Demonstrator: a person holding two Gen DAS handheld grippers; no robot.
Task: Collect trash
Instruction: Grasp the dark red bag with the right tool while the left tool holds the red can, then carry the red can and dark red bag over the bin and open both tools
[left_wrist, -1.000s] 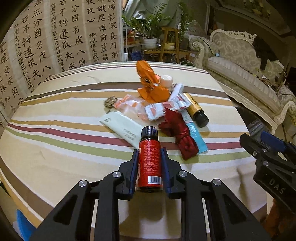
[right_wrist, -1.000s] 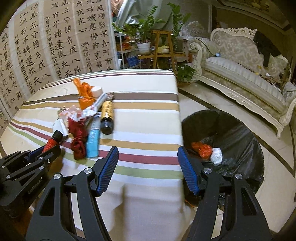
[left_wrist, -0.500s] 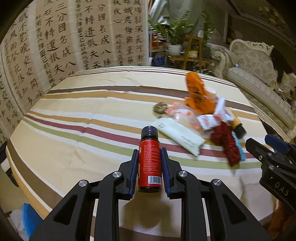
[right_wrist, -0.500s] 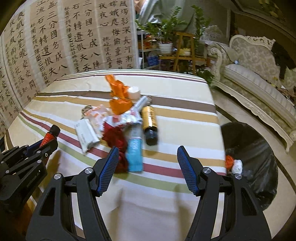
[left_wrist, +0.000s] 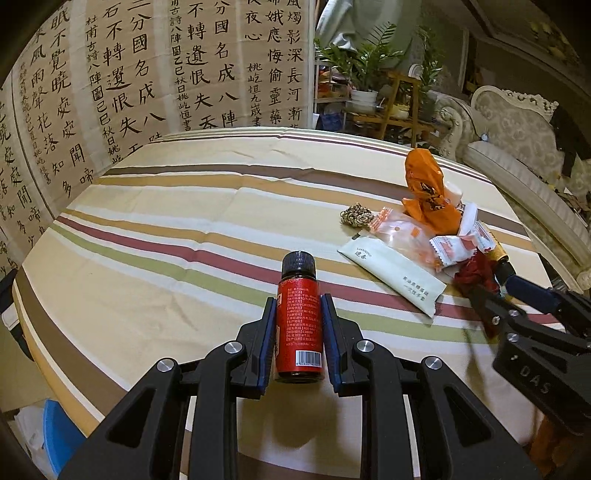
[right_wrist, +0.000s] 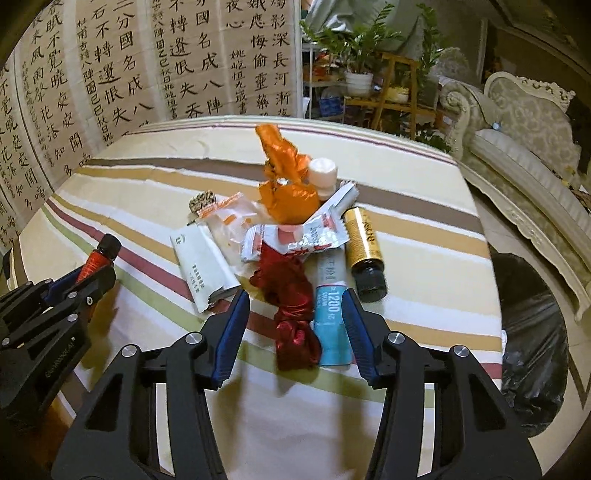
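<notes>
Right wrist view: the right claw (right_wrist: 295, 328) has just been closing, its jaws straddling the dark red crumpled wrapper (right_wrist: 291, 295) and blue tube (right_wrist: 331, 306) at frame centre on the striped tabletop (right_wrist: 424, 236), not yet pinching. Both look light; the foil soft, best pinched mid-bundle. Lower centre in the left view, the left claw (left_wrist: 298, 328) clamps a small red bottle (left_wrist: 299, 321), rigid and likely slick.

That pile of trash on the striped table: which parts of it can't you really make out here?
- Gold bottle: left wrist view, mostly hidden behind wrappers and the right gripper.
- Small white container: right wrist view, lower part behind the orange wrapper.
- Black trash bag: right wrist view, contents cut off by the table edge.
- Red bottle label: print too small to read.
</notes>
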